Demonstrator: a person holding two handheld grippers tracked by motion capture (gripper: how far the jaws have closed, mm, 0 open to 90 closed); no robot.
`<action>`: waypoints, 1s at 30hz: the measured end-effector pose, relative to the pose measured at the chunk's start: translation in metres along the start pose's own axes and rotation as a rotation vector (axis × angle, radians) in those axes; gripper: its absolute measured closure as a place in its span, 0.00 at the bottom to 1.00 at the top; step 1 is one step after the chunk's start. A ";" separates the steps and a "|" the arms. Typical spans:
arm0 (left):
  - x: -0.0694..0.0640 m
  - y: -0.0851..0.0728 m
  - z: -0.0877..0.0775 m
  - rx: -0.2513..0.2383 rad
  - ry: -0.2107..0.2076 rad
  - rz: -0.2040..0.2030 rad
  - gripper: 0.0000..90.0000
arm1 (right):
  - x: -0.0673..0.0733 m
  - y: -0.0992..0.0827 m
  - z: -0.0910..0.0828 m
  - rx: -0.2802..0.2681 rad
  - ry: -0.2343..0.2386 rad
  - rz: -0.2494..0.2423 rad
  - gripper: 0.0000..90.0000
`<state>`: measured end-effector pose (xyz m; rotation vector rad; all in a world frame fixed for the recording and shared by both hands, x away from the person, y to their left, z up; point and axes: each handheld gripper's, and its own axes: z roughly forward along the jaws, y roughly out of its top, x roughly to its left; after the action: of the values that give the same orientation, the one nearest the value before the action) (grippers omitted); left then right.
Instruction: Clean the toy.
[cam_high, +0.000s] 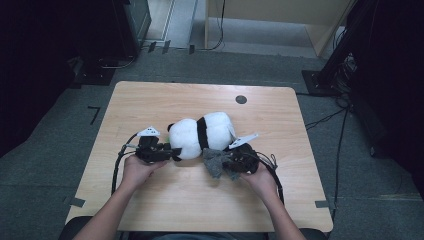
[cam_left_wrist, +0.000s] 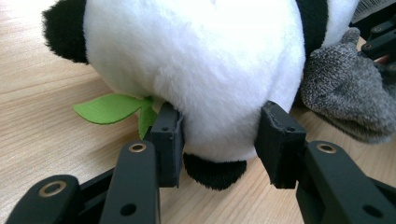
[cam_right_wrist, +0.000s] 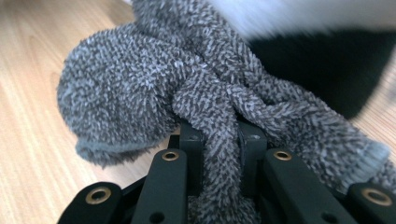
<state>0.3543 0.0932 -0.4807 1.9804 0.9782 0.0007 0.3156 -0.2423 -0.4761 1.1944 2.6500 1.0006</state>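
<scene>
A black-and-white panda plush (cam_high: 202, 134) lies on its side in the middle of the wooden table (cam_high: 150, 105). My left gripper (cam_high: 175, 151) comes at it from the left. In the left gripper view, the left gripper (cam_left_wrist: 222, 135) has both pads pressed into the white body (cam_left_wrist: 210, 65), above a black paw (cam_left_wrist: 215, 172). A green felt leaf (cam_left_wrist: 109, 108) sticks out beside the left pad. My right gripper (cam_high: 229, 161) is shut on a grey knitted sock (cam_high: 216, 164) right against the panda's near side. In the right gripper view, a bunched fold of the sock (cam_right_wrist: 154, 93) is pinched in the right gripper (cam_right_wrist: 222, 140).
A round black grommet (cam_high: 241, 99) sits near the table's far edge. Cables (cam_high: 117, 170) trail from both grippers over the tabletop. Dark stands and cables (cam_high: 340, 75) are on the floor at the right, and a pale wooden cabinet (cam_high: 280, 20) stands behind.
</scene>
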 end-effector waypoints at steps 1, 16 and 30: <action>0.000 0.000 0.000 0.000 -0.001 -0.002 0.62 | -0.003 -0.001 -0.001 -0.003 -0.002 0.012 0.87; 0.003 0.001 0.001 -0.016 -0.008 -0.023 0.62 | -0.043 -0.014 -0.060 -0.197 -0.089 0.181 0.87; 0.003 0.000 0.001 -0.023 0.006 -0.015 0.62 | -0.084 -0.022 -0.061 -0.201 -0.205 0.312 0.87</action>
<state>0.3569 0.0942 -0.4823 1.9535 0.9925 0.0100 0.3412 -0.3437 -0.4574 1.5962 2.1940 1.0874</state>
